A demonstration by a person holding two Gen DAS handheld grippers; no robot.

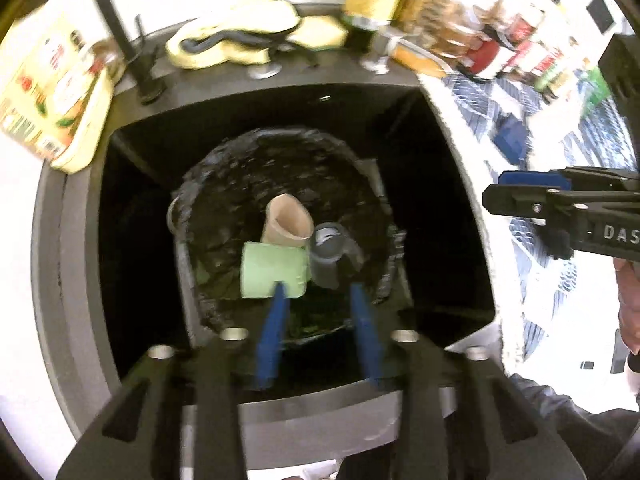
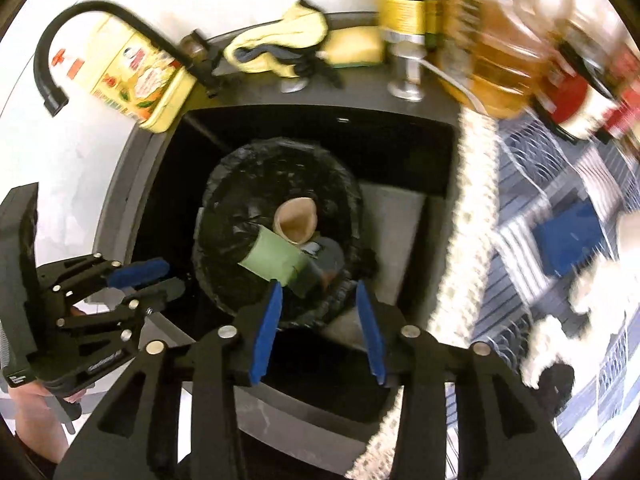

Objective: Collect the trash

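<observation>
We are hanging over the black sink (image 1: 132, 152), where the lined bin (image 1: 224, 184) is standing with the trash lying in it: a green tube (image 1: 272, 270), a tan tube (image 1: 286, 222), a grey one (image 1: 326, 258). The left gripper (image 1: 320, 304) and right gripper (image 2: 318, 304) are both gaping about halfway, gripping nothing. We judge lifting straight clear before seeking more trash is wisest.

left gripper (image 1: 320, 286) – jaws apart, empty; right gripper (image 2: 319, 284) – same.

Likely a kitchen: sink (image 2: 304, 104), faucet (image 2: 80, 24).
</observation>
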